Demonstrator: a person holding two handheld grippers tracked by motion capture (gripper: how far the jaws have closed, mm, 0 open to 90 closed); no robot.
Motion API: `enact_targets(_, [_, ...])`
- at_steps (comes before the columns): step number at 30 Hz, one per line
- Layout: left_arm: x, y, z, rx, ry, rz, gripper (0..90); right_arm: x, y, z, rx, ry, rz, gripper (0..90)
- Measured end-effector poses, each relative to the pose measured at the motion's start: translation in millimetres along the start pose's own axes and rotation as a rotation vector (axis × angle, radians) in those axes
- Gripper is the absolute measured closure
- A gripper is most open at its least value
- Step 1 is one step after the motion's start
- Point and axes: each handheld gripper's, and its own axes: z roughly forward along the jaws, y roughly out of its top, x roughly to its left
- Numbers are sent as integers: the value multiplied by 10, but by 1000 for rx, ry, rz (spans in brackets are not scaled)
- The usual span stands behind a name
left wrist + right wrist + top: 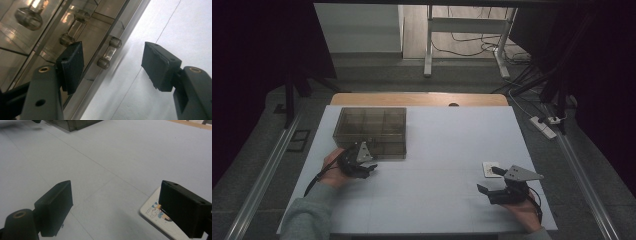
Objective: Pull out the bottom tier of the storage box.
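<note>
A smoky clear compartment box [369, 131] with its lid down lies at the back left of the white table [452, 135]. My left gripper [370, 167] is open at the box's front right corner. In the left gripper view the gripper [112, 65] has one jaw over the lid of the box [50, 32] and the other over the table, with a clear latch [110, 51] between them. My right gripper [489, 180] is open low over the table at the front right. A small picture card [490, 169] lies flat by its far jaw, and the card [155, 215] shows partly beneath that jaw of the gripper [115, 207].
A wooden strip [419, 99] borders the table's far edge. Beyond it are a metal frame [464, 35], floor cables and a power strip [543, 126]. Open white surface lies between the two grippers. The box's corner [75, 123] appears at the top of the right gripper view.
</note>
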Motion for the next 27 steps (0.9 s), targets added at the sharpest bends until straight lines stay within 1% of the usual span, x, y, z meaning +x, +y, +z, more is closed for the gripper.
enact_targets(7, [15, -2, 18, 0, -11, -6, 369, 5, -14, 1, -3, 8, -3, 119])
enact_targets(13, [15, -9, 44, 7, -4, -1, 388, 6, -11, -1, 1, 7, -4, 119])
enact_targets(17, [29, -22, 58, 4, -2, -10, 409, 6, -8, -4, 3, 2, -6, 119])
enact_targets(19, [41, -29, 62, 6, 10, -19, 432, 0, -6, -12, -2, 1, 1, 119])
enact_targets(21, [62, -42, 87, 33, 33, -31, 435, -1, -7, -14, -3, 0, 1, 120])
enact_targets(22, [75, -61, 113, 45, 31, -38, 442, 0, -7, -12, -3, 1, 0, 119])
enact_targets(24, [91, -81, 117, 23, 25, -53, 458, 6, -8, -2, -2, 2, -4, 119])
enact_targets(27, [91, -86, 111, 26, 32, -40, 487, 3, -8, -2, -2, 3, -2, 120])
